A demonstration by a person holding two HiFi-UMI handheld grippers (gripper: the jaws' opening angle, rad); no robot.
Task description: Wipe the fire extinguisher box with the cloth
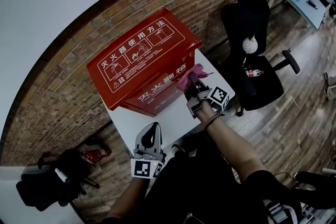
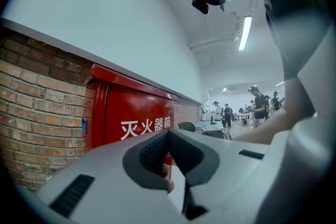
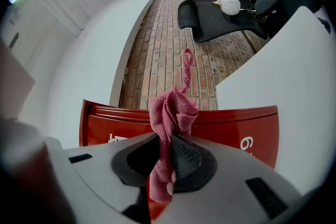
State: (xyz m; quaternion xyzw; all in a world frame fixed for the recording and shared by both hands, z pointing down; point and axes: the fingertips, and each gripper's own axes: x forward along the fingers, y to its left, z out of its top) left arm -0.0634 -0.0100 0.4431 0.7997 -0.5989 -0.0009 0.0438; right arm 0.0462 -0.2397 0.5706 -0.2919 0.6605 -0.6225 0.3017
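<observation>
With the right tongs [image 3: 168,147] clenched on the crumpled pink cloth [image 3: 170,110] at the front right corner of the red metal fire extinguisher box [image 1: 142,60], the person should probably press the cloth flat and stroke evenly, while the left tongs [image 1: 151,132], closed on nothing, hover before this box, which stands on a white bench [image 1: 168,113] against a brick wall [image 1: 63,86].

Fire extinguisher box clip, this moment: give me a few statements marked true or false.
The right gripper is shut on the pink cloth. True.
The left gripper also holds a cloth. False: its fingers are together on nothing.
The fire extinguisher box is blue. False: it is red.
The box stands on a white table by a brick wall. True.
</observation>
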